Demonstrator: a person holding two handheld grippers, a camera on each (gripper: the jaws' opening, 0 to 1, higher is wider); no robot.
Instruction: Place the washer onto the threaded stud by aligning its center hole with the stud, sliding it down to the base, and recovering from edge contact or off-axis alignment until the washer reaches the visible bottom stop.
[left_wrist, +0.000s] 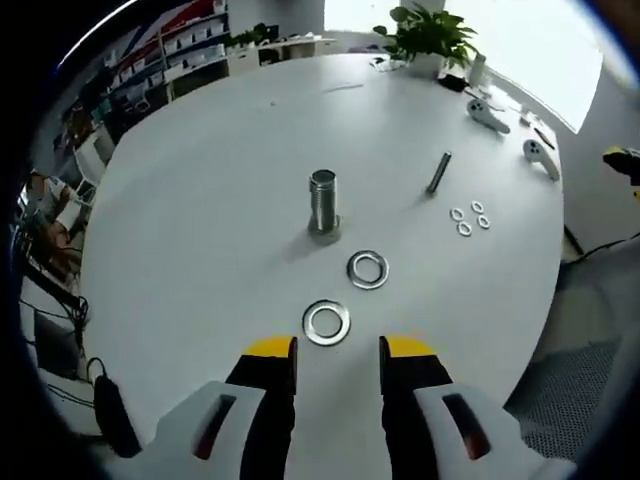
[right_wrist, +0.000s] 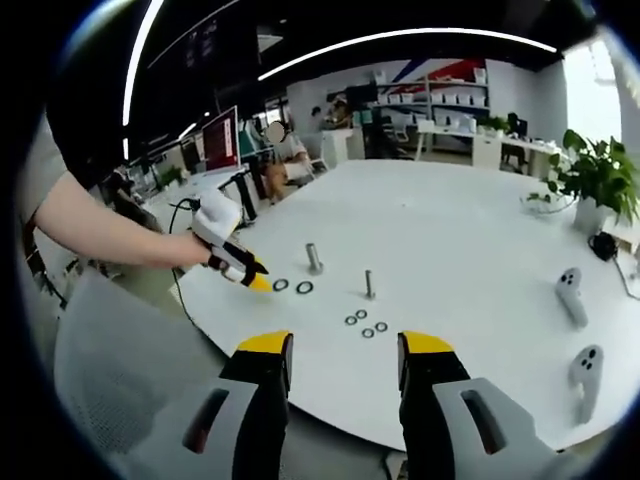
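Note:
A steel threaded stud (left_wrist: 323, 204) stands upright on the white table (left_wrist: 200, 200), with two large washers lying flat in front of it: one (left_wrist: 367, 269) nearer the stud, the other (left_wrist: 326, 322) just ahead of my left gripper (left_wrist: 337, 352). That gripper is open and holds nothing. In the right gripper view the stud (right_wrist: 314, 258) and the two large washers (right_wrist: 292, 286) look small and far. My right gripper (right_wrist: 342, 352) is open and empty, hanging back off the table's edge. The left gripper (right_wrist: 232, 252) appears there, held by a person's hand.
A thin bolt (left_wrist: 439, 172) lies right of the stud, with three small washers (left_wrist: 468, 218) beside it. Two white controllers (left_wrist: 488, 114) and a potted plant (left_wrist: 430, 38) sit toward the far edge. A mesh chair back (right_wrist: 110, 370) is near the right gripper.

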